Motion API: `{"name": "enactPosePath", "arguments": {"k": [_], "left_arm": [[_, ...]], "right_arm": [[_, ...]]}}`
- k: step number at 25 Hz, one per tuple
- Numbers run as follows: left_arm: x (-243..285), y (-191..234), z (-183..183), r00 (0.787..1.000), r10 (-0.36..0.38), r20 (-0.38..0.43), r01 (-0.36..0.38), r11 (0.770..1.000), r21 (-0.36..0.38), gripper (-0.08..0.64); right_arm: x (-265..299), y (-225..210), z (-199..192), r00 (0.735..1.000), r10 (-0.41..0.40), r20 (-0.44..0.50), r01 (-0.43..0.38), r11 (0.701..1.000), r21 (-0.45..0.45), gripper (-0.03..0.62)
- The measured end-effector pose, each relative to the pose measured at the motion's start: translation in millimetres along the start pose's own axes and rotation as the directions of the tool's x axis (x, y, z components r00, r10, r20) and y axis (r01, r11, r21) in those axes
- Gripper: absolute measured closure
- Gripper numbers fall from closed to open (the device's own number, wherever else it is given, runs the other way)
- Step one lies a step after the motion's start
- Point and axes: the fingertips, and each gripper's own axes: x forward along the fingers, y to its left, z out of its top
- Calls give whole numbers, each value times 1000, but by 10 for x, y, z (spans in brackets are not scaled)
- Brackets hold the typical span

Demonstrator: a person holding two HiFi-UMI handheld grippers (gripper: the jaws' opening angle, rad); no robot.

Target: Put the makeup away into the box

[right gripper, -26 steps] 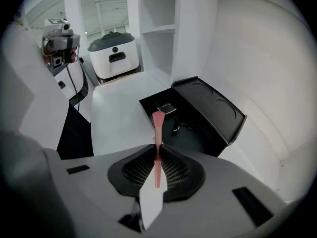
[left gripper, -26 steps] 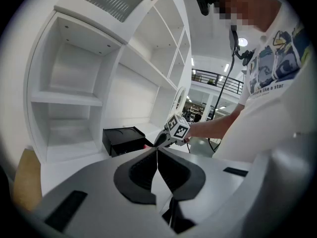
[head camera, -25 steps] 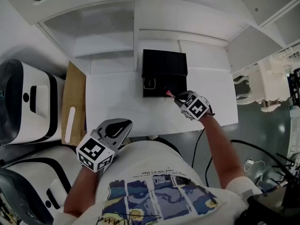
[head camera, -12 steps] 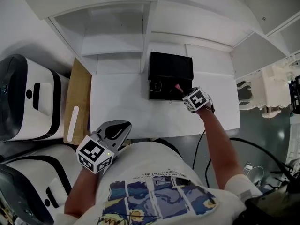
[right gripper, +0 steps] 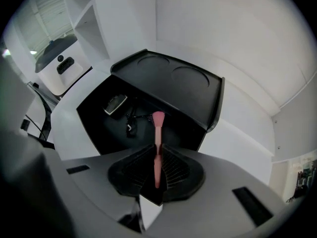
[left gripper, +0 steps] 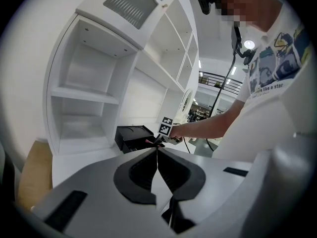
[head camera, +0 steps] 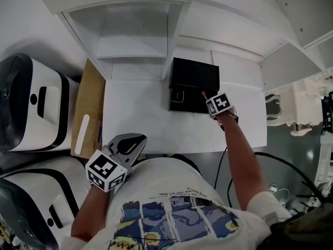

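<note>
An open black box (head camera: 193,85) stands on the white table (head camera: 140,119), lid raised at the back. Inside lie a small dark compact (right gripper: 115,104) and a few other dark bits. My right gripper (right gripper: 157,155) points steeply down over the box's front right part, shut on a thin pink makeup brush (right gripper: 158,138) whose head hangs over the box interior. In the head view the same gripper (head camera: 212,101) shows with the brush tip (head camera: 202,94) over the box. My left gripper (left gripper: 157,150) is shut with nothing in it, held back near the person's body (head camera: 132,145).
White shelving (head camera: 135,30) rises behind the table. A wooden board (head camera: 87,108) lies left of the table, beside white-and-black machines (head camera: 31,108). A black cable (head camera: 291,165) runs over the floor at the right.
My right gripper has moved away from the person and lower over the box with the brush, rolling as it went. The left gripper has hardly shifted.
</note>
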Motion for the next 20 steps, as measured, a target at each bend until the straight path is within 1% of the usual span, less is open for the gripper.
{"name": "enactPosePath", "arguments": {"k": [4, 8, 16, 20], "left_arm": [[1, 14, 1, 1000, -1, 5, 1, 1000, -9, 546], [-19, 40, -18, 1000, 7, 7, -7, 1000, -19, 546], [-66, 64, -78, 1000, 17, 5, -17, 999, -38, 546], [-102, 105, -107, 1000, 29, 3, -29, 998, -50, 546]], "right_arm": [[86, -24, -20, 999, -20, -35, 21, 999, 28, 528], [131, -20, -20, 998, -43, -56, 45, 998, 37, 528], [219, -26, -1, 987, -115, -108, 114, 993, -9, 528], [259, -23, 17, 984, -136, -112, 134, 991, -27, 528]]}}
